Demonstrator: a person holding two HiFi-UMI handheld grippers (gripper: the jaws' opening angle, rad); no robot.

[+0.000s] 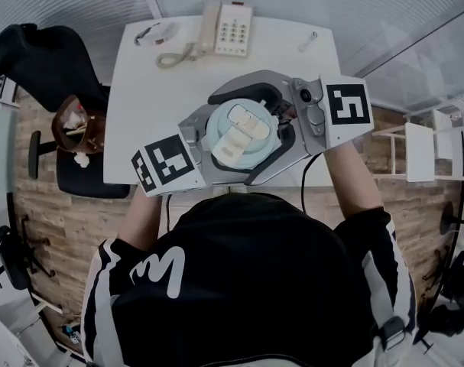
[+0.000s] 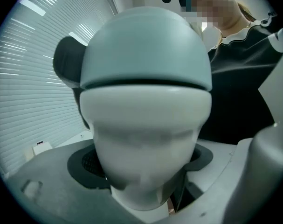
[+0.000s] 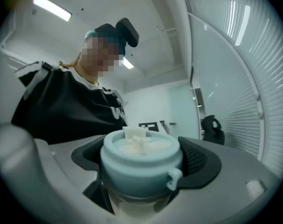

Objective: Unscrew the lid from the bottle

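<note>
I hold a white bottle [image 2: 146, 125] with a pale blue lid [image 1: 243, 132] in the air over the white table [image 1: 140, 90], between both grippers. The left gripper [image 1: 209, 147] comes in from the lower left and is shut on the bottle's white body, which narrows between its dark pads [image 2: 85, 164]. Closing in from the upper right, the right gripper [image 1: 232, 139] is shut on the lid [image 3: 141, 160]. Its grey fingers [image 1: 254, 81] curve around the lid's rim. The lid sits on the cream body and has a small loop [image 3: 174, 177] on its side.
A white desk phone [image 1: 225, 27] with a coiled cord, a small clear item [image 1: 157, 33] and a short stick-like item [image 1: 308, 40] lie at the table's far edge. A black chair [image 1: 40, 60] and a brown bag [image 1: 79, 125] stand left; a white rack [image 1: 419, 151] stands right.
</note>
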